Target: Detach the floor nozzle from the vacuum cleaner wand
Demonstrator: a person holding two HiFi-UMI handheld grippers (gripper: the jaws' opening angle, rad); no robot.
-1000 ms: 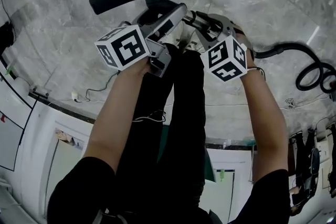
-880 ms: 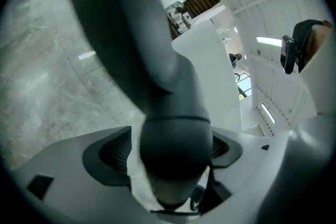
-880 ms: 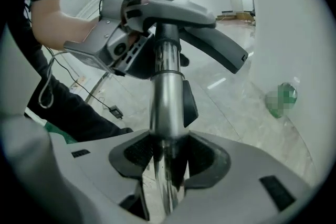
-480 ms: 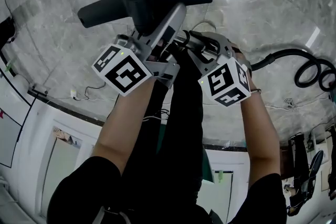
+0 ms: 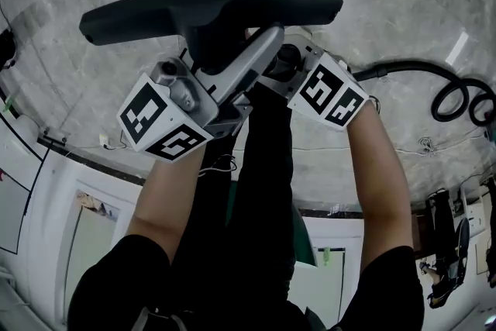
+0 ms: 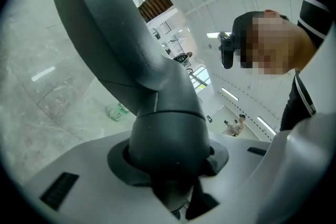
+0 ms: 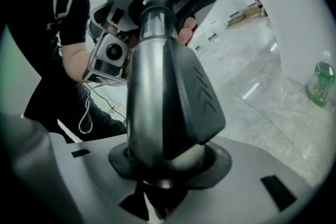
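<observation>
The dark floor nozzle (image 5: 209,8) is lifted off the marble floor and lies crosswise at the top of the head view. My left gripper (image 5: 263,43) reaches up to its round neck (image 6: 168,128). The jaws are closing and the grey pads press on that neck from both sides. My right gripper (image 5: 288,62) comes in from the right, shut on the metal wand (image 7: 149,76) just below its black collar (image 7: 191,107). The joint between wand and nozzle is hidden behind the left gripper in the head view.
A black hose (image 5: 418,70) runs right from the wand and coils on the floor (image 5: 461,101). A thin cable (image 5: 128,137) lies at the left. A green bottle (image 7: 320,84) stands on the floor. White wall panels lie behind me.
Both grippers have risen and the nozzle with them; it now sits higher and larger in view. The left gripper went from wide open to closed round the nozzle's neck.
</observation>
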